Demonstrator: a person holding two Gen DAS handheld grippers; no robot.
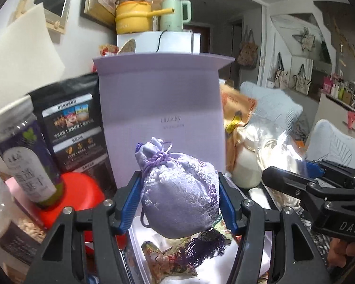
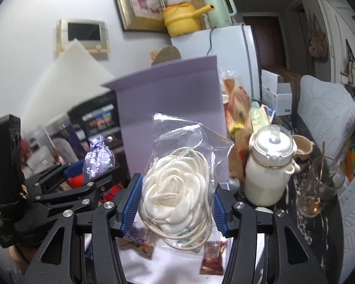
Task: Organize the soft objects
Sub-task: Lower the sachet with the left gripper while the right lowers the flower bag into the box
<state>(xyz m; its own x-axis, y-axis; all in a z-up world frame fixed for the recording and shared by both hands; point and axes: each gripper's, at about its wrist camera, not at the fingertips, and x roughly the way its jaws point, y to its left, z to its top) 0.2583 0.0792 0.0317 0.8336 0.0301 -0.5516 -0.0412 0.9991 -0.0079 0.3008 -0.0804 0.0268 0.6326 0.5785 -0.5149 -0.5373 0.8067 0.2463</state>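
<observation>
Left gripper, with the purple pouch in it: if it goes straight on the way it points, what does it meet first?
Most likely the upright lilac lid of the open box, standing right behind the purple pouch that the left gripper holds. How far off it stands is hard to tell.

Drawstring pouch point(image 1: 179, 194): lilac satin with floral embroidery and a purple tassel. Fabric rose point(image 2: 175, 196): cream, in a clear bag. Upright lid point(image 1: 162, 108): pale lavender. Pot point(image 1: 133, 17): yellow. Kettle point(image 1: 175, 14): mint green.
</observation>
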